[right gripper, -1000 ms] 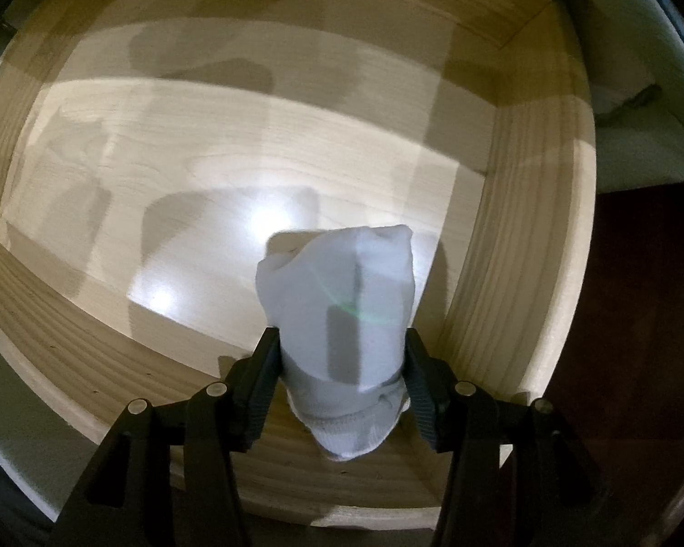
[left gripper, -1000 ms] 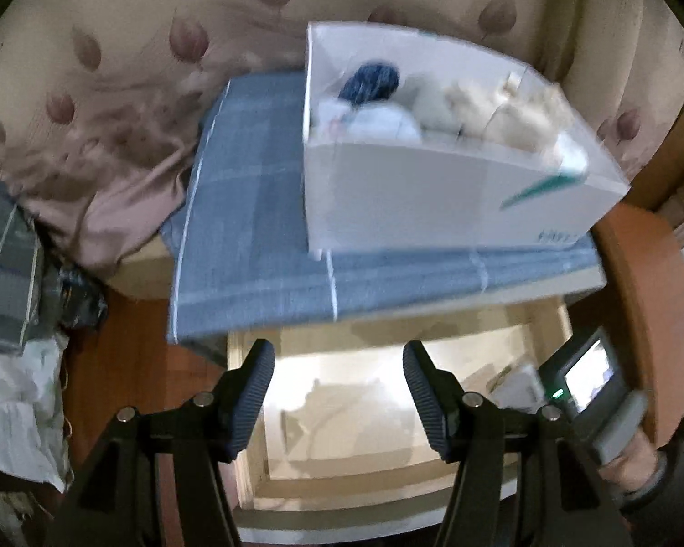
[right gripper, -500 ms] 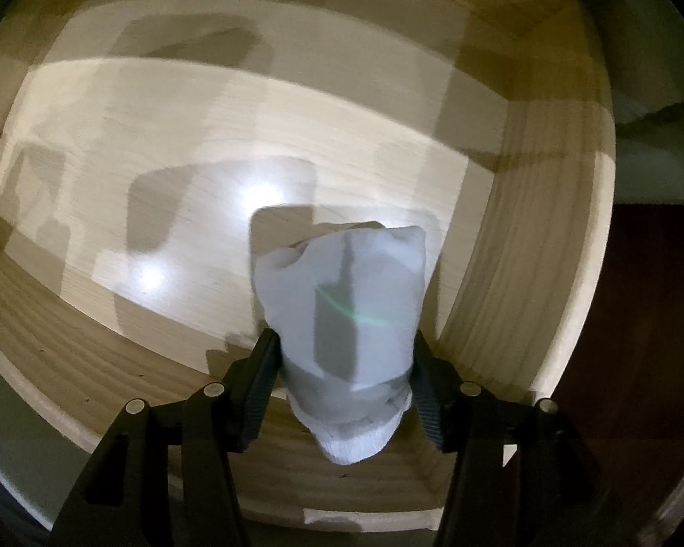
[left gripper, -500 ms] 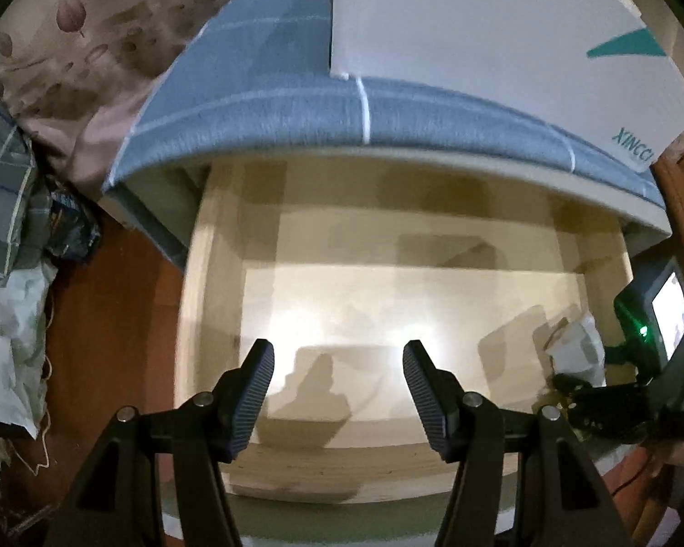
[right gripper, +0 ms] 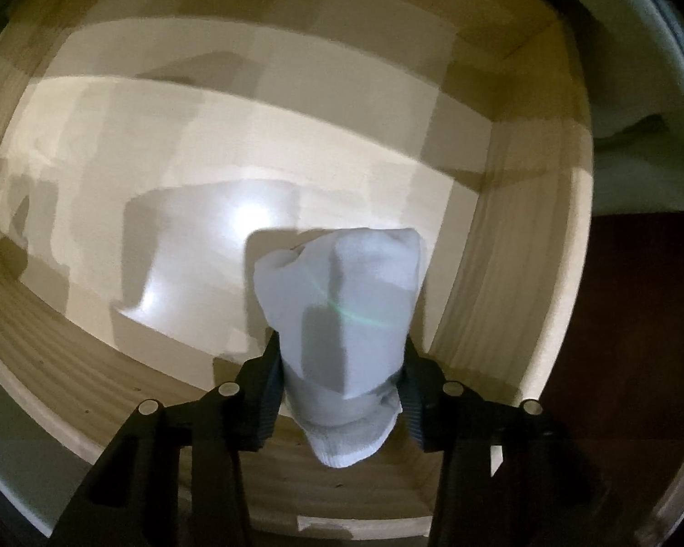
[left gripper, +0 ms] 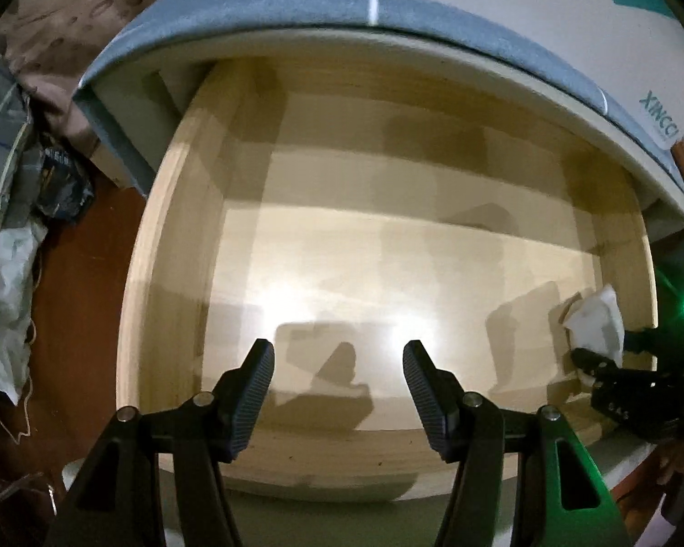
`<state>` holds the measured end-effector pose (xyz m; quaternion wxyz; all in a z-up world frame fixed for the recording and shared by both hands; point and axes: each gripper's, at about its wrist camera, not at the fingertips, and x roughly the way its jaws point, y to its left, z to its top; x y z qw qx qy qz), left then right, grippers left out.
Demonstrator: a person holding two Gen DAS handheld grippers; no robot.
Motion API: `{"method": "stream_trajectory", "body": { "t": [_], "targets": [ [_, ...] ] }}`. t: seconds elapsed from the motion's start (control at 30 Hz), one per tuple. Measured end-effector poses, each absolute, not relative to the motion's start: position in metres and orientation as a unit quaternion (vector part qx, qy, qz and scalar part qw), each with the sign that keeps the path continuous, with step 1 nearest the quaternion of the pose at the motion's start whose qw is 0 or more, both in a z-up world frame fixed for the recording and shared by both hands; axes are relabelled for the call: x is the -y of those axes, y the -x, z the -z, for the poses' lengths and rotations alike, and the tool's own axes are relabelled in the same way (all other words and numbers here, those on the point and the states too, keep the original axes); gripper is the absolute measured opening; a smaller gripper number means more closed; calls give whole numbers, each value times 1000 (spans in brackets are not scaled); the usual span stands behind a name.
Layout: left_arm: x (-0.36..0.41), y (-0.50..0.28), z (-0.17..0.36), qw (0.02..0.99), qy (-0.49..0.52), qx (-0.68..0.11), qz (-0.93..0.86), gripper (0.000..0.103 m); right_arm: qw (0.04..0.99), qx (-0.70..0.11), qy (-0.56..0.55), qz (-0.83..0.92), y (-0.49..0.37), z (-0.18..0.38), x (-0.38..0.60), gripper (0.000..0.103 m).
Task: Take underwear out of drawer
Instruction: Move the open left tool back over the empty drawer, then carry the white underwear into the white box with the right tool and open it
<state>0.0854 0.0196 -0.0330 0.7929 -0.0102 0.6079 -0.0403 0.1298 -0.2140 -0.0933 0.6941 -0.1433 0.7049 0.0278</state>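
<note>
Now the right gripper [right gripper: 339, 364] is closing on the white rolled underwear [right gripper: 342, 310] in the right front corner of the wooden drawer [left gripper: 168, 246] — pads squeezing both sides. Better to firm the pinch, then lift straight up — clear of the wall. Left gripper [left gripper: 337, 392] hangs spread, empty.

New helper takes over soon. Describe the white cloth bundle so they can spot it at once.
Look into the open wooden drawer under the grey-topped cabinet. Near its right wall, the right gripper is closing on a white cloth bundle, the only item in the drawer.
</note>
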Motion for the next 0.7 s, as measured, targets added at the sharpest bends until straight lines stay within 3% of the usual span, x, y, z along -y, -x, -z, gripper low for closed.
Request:
{"method": "stream_trajectory", "body": {
  "t": [0.37, 0.7],
  "targets": [
    [-31, -85, 33, 798, 29, -602, 14, 60, 748, -653, 118, -27, -106, 56, 205, 40],
    [-49, -85, 31, 800, 69, -596, -7, 60, 797, -597, 73, -54, -75, -18, 207, 40]
  ]
}}
